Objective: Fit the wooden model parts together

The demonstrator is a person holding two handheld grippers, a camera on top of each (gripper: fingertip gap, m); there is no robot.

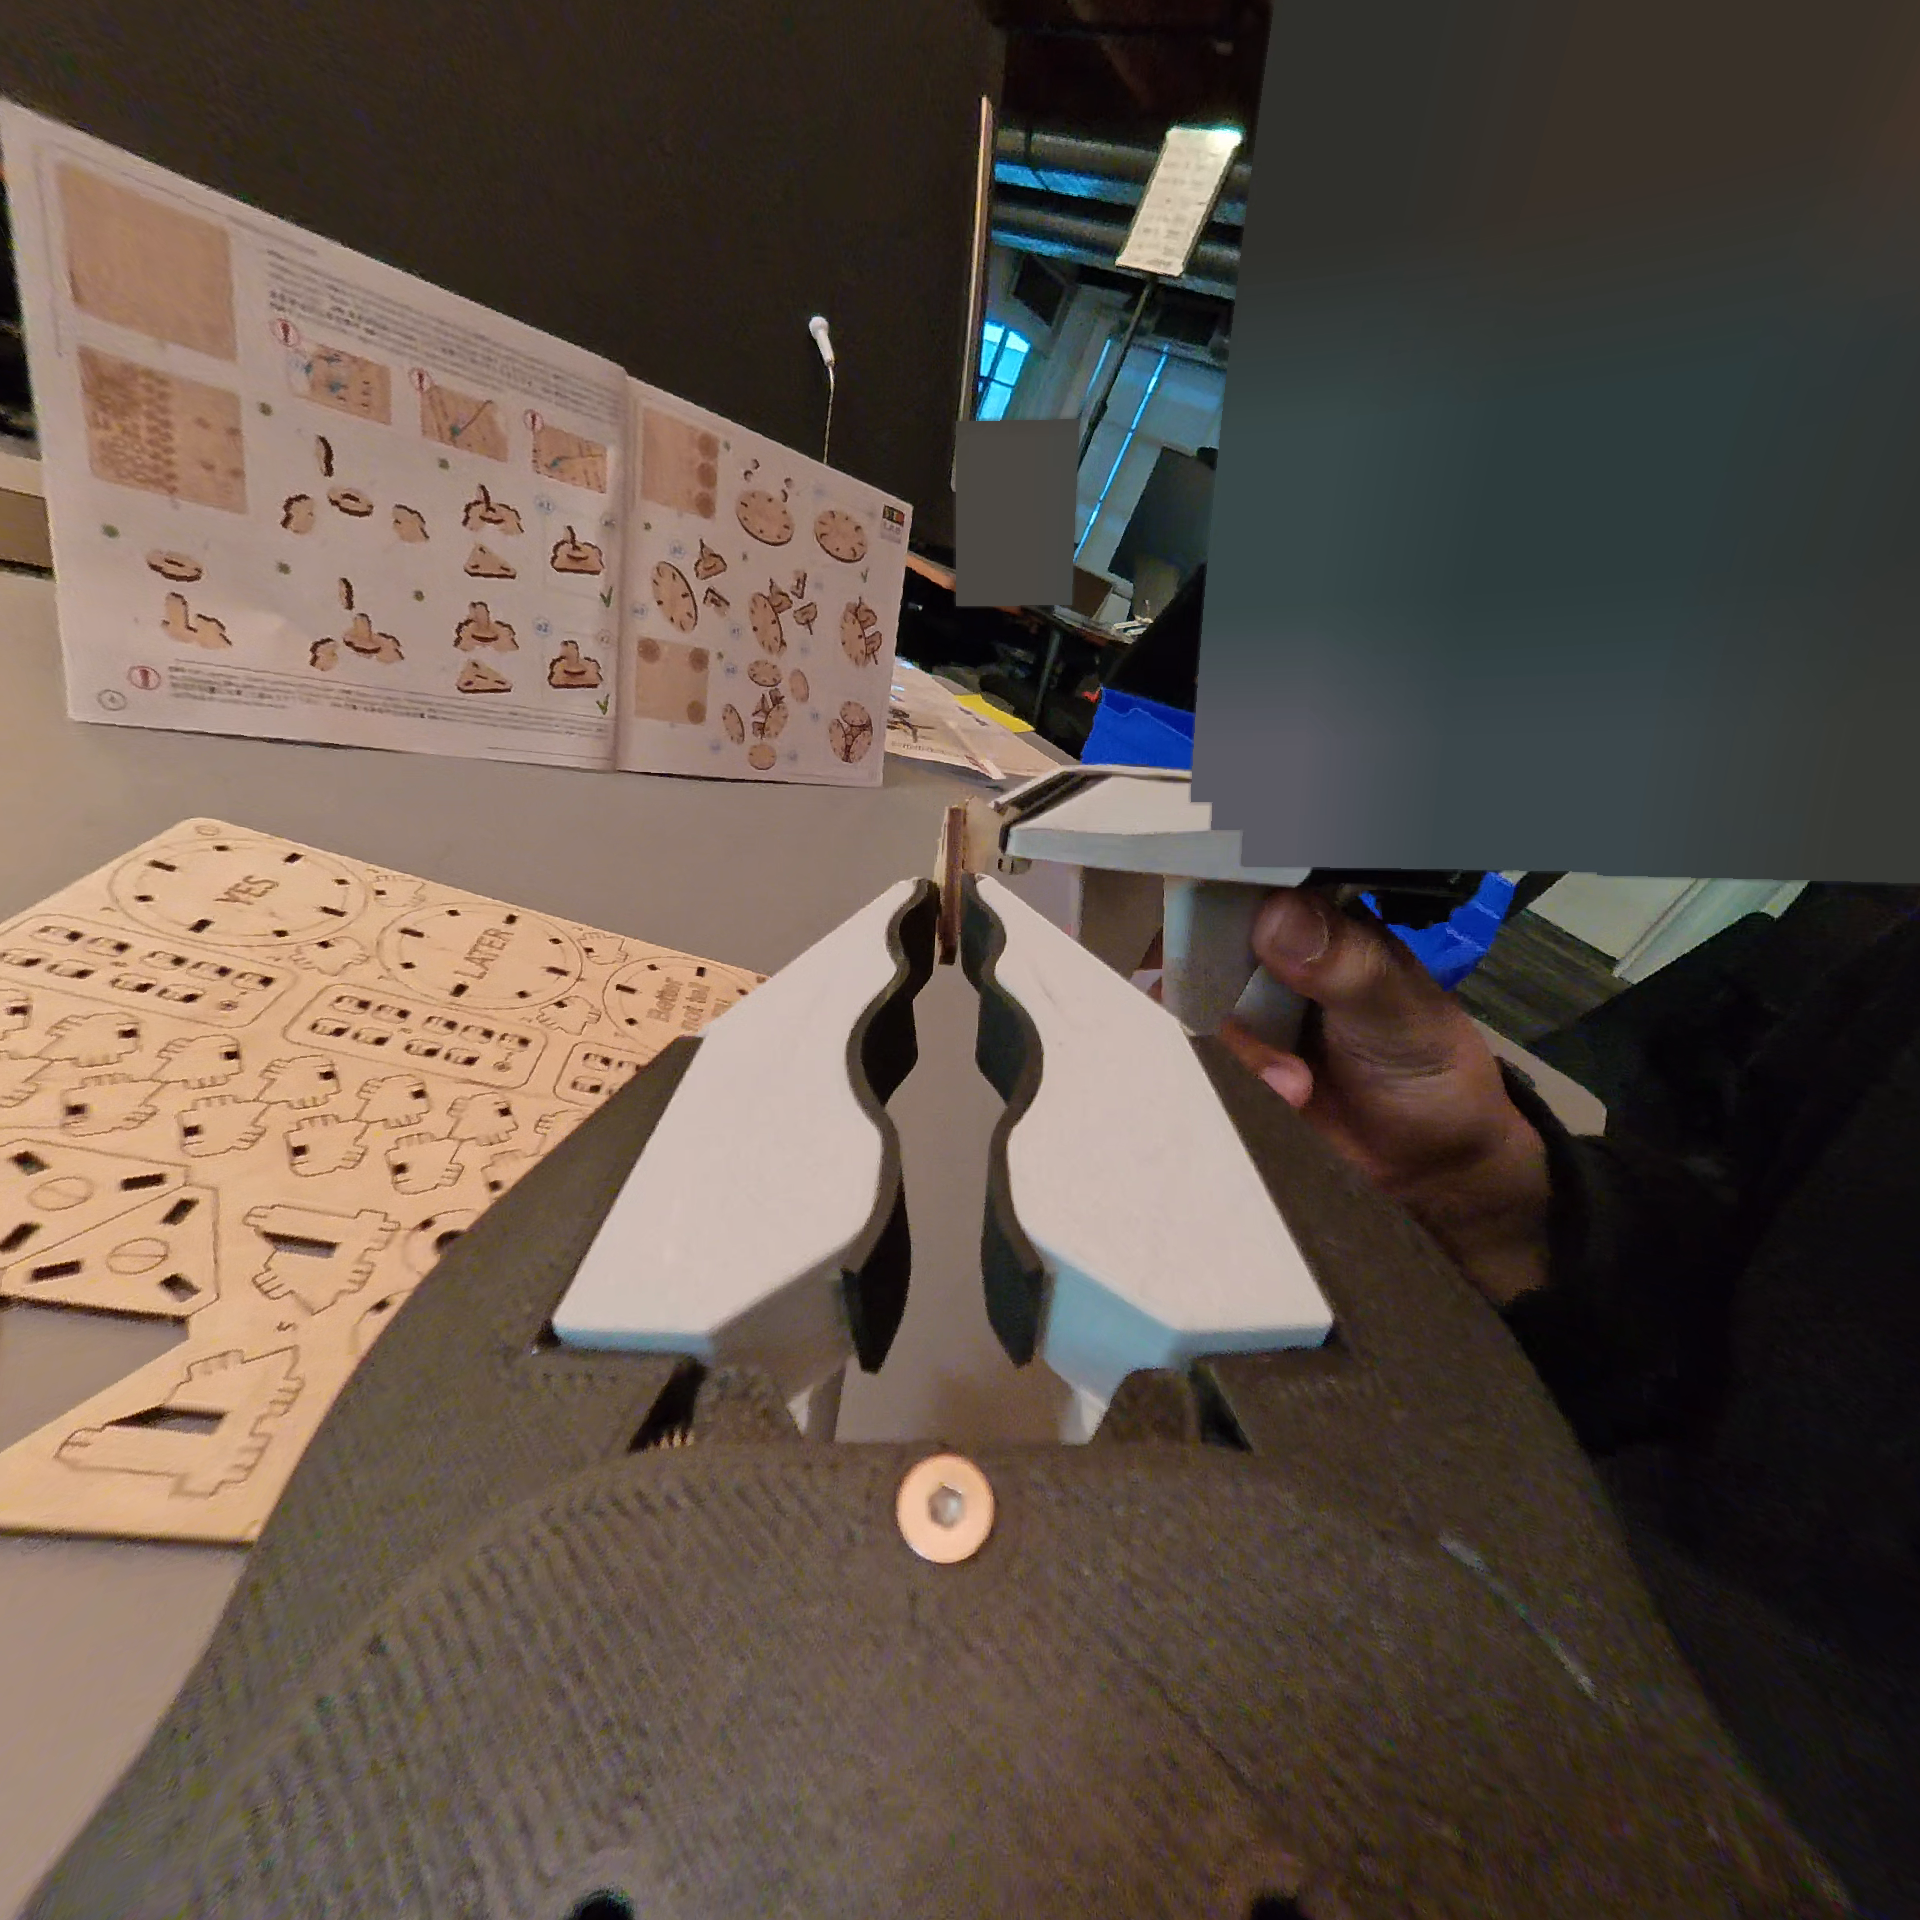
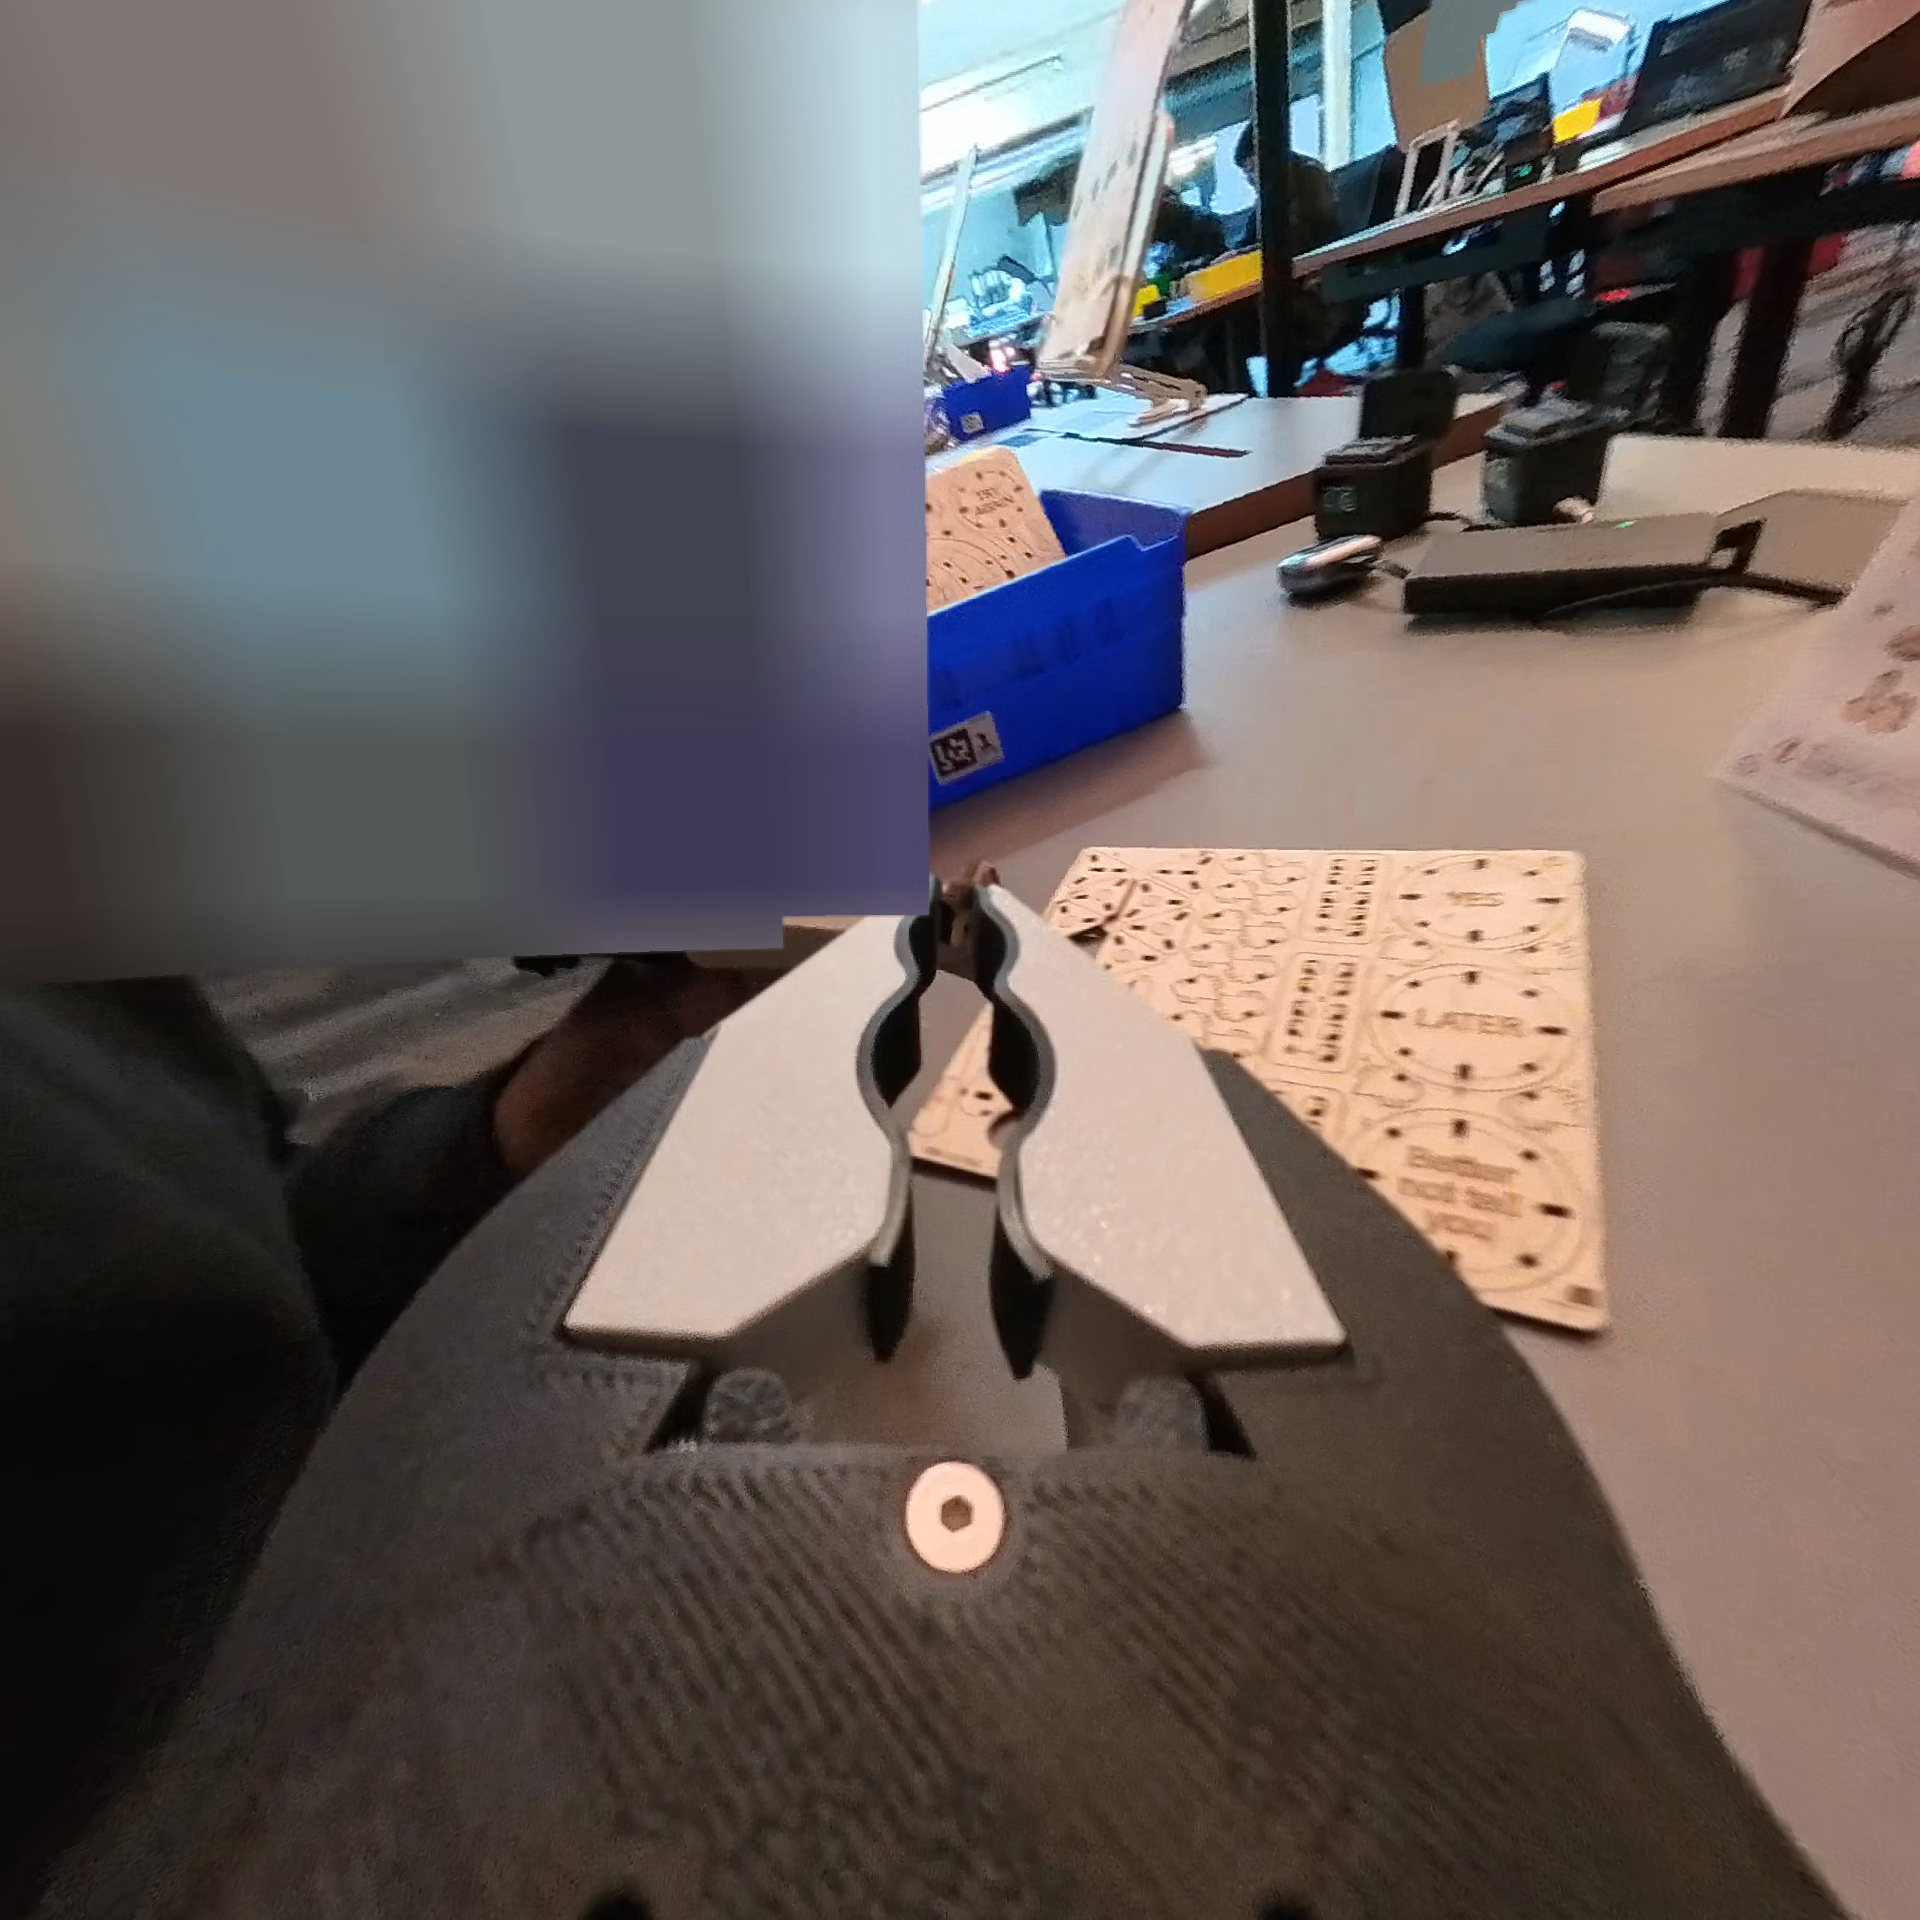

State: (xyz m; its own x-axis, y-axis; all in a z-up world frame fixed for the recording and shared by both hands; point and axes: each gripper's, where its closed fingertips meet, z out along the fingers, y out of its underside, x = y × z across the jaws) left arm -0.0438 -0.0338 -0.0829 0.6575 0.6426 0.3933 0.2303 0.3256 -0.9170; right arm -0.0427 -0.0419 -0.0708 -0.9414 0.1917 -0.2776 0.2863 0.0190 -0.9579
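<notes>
Currently, both grippers met above the desk (image 1: 623,831), each clenched on a small wooden part.

**Left gripper** (image 1: 948,914): its pads pressed on both faces of a thin wood disc (image 1: 951,883), held on edge, upright, above the fingertips.

**Right gripper** (image 2: 961,925): its tips were clamped on a small wood piece (image 2: 971,894); the shape was too blurred to tell. In the left wrist view this gripper (image 1: 1003,836) came in from the right, held by a hand (image 1: 1382,1039), with its piece touching the disc.

**Nearby items**
- Plywood sheet (image 1: 208,1091) of laser-cut parts, flat on the desk, left of the left gripper.
- Open booklet (image 1: 416,520) propped behind it.
- Blue bin (image 2: 1060,644) farther off, holding another sheet.

**Hazards (judged)**
- Both parts were held by narrow edges. A sideways push at the contact point could pivot the disc between the pads or pop it free.
- Misaligned pressure could snap the thin wood or bend a tab.
- A dropped part could land among the sheet's cutouts and be hard to recover.

**Markings**
- The sheet bore engraved words inside its round dials; these are not reproduced.
- The booklet carried printed diagrams, small text and a logo patch.
- The bin carried a black-and-white coded tag (image 2: 961,753).
- No brand could be made out.
</notes>
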